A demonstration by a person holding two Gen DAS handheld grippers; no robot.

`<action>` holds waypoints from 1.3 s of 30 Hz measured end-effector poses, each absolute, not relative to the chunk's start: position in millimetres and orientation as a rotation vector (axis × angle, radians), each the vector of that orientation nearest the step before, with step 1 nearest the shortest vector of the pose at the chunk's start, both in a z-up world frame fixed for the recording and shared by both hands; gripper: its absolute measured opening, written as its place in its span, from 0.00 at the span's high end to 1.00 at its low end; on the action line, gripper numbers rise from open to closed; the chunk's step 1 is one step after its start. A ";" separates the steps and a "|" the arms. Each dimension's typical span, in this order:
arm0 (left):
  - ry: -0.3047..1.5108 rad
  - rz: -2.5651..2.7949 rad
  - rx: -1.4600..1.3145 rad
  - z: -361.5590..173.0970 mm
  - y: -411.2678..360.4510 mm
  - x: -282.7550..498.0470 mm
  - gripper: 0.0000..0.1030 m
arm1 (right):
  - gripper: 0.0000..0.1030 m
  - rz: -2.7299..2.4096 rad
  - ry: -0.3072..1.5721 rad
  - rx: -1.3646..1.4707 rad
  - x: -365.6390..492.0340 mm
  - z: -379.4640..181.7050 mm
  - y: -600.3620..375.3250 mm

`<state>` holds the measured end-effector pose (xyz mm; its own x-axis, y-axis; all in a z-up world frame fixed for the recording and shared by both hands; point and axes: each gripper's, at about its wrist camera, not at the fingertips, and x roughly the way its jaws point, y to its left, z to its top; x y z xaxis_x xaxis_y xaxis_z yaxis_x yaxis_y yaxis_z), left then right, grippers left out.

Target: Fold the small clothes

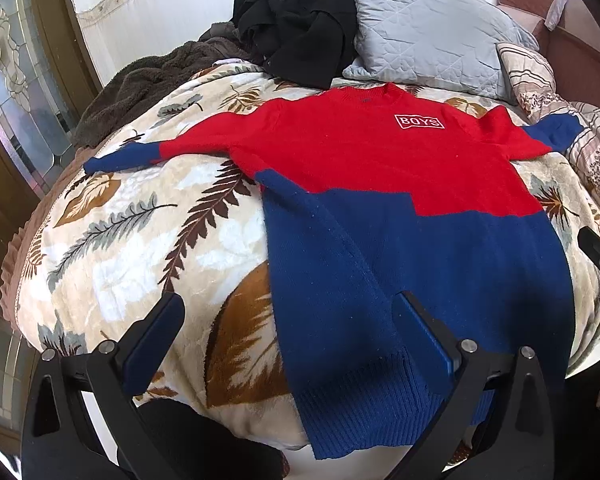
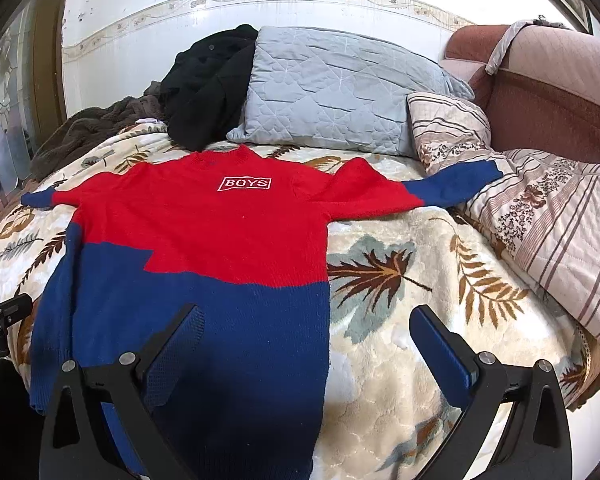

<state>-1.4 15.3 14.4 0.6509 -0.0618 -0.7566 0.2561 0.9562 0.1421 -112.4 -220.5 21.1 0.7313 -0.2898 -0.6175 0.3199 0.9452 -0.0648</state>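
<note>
A: Starting at the far left, we see a glass-panelled door [image 1: 16, 92] and a brown fleece throw [image 1: 140, 84] bunched at the bed's edge.

B: Next to it, we find the leaf-print blanket [image 1: 148, 240] covering the bed, and on it the red and blue sweater [image 1: 380, 184], laid flat, front up, with a white "BOYS" patch [image 1: 419, 121] on the chest.

A: Its sleeves stretch out to both sides. We see the left cuff resting on the blanket and the right one reaching onto the striped floral quilt [image 2: 548, 216].

B: Our left gripper [image 1: 292, 320] hangs over the sweater's lower left edge. Its jaws stand wide apart and hold nothing; one finger is above the blanket, the other above the blue knit near the ribbed hem.

A: Our right gripper [image 2: 306, 330] is likewise spread wide and empty. Its left finger sits over the blue lower part, its right finger over bare blanket beside the garment's right edge. Whether either tool touches the cloth, we cannot tell.

B: Beyond the collar we see a heap of black clothing [image 2: 208, 92], then a grey quilted pillow [image 2: 332, 92] leaning beside it.

A: Further right comes a striped pillow [image 2: 448, 128], and behind it the padded pinkish-brown headboard [image 2: 548, 92].
</note>
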 end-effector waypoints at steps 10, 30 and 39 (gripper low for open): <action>0.852 -0.202 0.225 15.8 18.5 0.7 0.00 | 0.00 -0.339 0.713 0.049 -111.5 23.7 -222.8; 0.887 -0.228 0.176 8.6 31.1 4.3 0.00 | 0.00 -0.331 0.763 0.041 -116.0 33.9 -229.5; 0.887 -0.229 0.181 8.0 31.5 6.0 0.00 | 0.00 -0.324 0.770 0.042 -110.2 32.6 -227.9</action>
<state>6.0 31.5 8.0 0.6103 -0.1221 -0.7827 0.2715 0.9605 0.0618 -110.2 -227.9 32.6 0.6706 -0.2722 -0.6901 0.3030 0.9496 -0.0802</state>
